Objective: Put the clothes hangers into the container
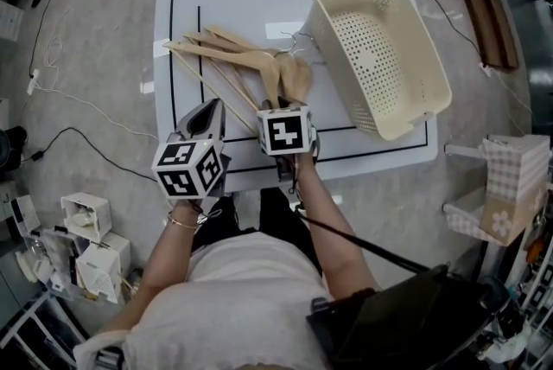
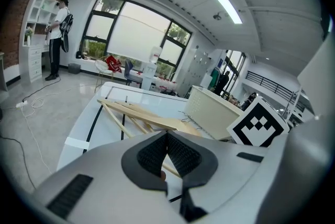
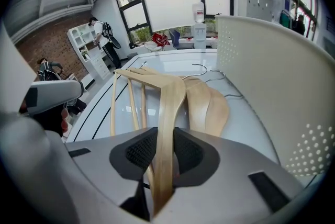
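Right gripper (image 3: 162,159) clamps one wooden hanger (image 3: 171,100) atop the pile (image 1: 246,61), left gripper (image 2: 167,150) is closed and empty, and the container (image 1: 406,57) holds none yet.

I wore a white top (image 1: 233,290) and a thin bracelet (image 1: 183,223). My left gripper (image 1: 210,107) and right gripper (image 1: 278,106) were grey, with black-and-white square markers.

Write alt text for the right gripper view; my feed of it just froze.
The right gripper has its jaws closed on the arm of a wooden hanger, one of a pile of hangers lying on a white table. The wall of the perforated cream container fills the right side, close beside the pile.
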{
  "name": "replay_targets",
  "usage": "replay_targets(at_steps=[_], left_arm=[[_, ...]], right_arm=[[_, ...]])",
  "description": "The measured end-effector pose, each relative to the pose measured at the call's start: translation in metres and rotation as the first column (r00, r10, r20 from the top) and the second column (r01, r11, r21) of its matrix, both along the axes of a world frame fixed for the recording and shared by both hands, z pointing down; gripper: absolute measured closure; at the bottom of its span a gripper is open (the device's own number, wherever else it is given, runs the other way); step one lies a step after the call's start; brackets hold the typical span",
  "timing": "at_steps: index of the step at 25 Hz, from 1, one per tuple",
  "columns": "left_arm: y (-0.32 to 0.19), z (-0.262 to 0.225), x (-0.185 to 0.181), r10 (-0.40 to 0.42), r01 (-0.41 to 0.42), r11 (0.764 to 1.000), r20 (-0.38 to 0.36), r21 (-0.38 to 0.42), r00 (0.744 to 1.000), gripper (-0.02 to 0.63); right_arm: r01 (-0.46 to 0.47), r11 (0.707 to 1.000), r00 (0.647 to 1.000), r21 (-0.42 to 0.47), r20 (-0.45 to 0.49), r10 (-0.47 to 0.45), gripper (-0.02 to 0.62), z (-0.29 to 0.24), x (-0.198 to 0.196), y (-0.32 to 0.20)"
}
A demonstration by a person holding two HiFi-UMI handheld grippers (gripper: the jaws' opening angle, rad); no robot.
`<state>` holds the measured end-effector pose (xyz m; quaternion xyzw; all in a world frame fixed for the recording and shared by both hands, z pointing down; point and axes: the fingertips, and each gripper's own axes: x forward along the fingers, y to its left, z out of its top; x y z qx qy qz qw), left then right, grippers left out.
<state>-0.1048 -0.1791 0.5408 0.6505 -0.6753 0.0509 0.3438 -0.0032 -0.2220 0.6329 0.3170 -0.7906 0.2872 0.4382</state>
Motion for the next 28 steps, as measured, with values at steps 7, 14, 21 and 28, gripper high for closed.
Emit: replay_targets(at_steps=[7,14,21,28], left_arm=[[0.006,-0.014,0.005,0.036,-0.037,0.999,0.02,0.027,0.999,0.602],[0.017,-0.031,0.009,0.077,-0.079,0.995,0.034,0.066,0.996,0.603],[0.027,-0.05,0.018,0.109,-0.114,0.987,0.047,0.11,0.993,0.603],[0.031,-0.068,0.023,0.122,-0.129,0.981,0.059,0.145,0.991,0.601]], right_arm=[[-0.034,0.991,0.997,0.129,0.072,0.025,0.495,-0.023,0.003,0.001],[-0.095,0.964,0.987,0.246,0.151,0.059,0.495,-0.066,0.004,0.001],[-0.145,0.934,0.982,0.325,0.166,0.094,0.495,-0.105,0.013,0.007],[-0.19,0.914,0.978,0.358,0.15,0.145,0.495,-0.141,0.032,0.01]])
